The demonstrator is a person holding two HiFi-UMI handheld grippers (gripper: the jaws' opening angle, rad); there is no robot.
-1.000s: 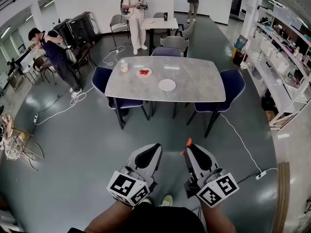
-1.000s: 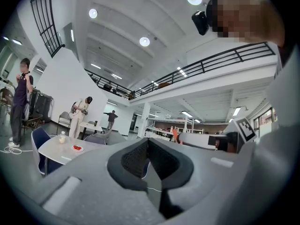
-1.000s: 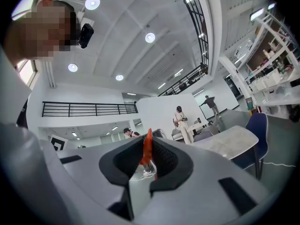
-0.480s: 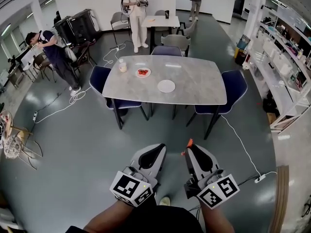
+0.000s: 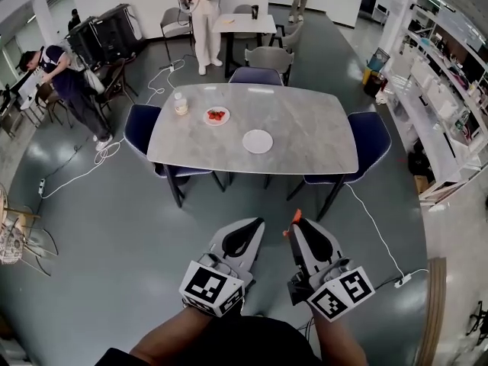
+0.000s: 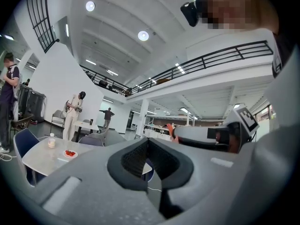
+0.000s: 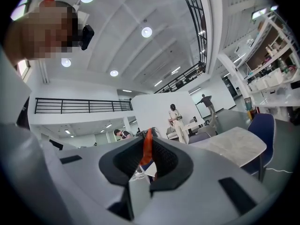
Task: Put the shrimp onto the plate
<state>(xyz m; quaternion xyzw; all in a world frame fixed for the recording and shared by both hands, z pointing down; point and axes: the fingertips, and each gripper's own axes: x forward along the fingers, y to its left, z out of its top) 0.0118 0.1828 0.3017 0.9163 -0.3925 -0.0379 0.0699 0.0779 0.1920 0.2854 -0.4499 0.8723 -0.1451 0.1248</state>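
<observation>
Table (image 5: 305, 128): a small dish (image 5: 217, 115) near the far left corner contains red pieces. A jar (image 5: 180, 104) stands just beside it, toward the left edge. The white plate (image 5: 258, 141) near the table's middle is empty.

Right gripper (image 5: 299, 221): jaws clamped on an orange-red shrimp (image 7: 147, 146), which protrudes past the tips, well apart from the table.

Left gripper (image 6: 148, 142): jaws closed together, nothing between them.

Head view high above distant table (image 5: 305, 128); both gripper views low, upward-tilted.
</observation>
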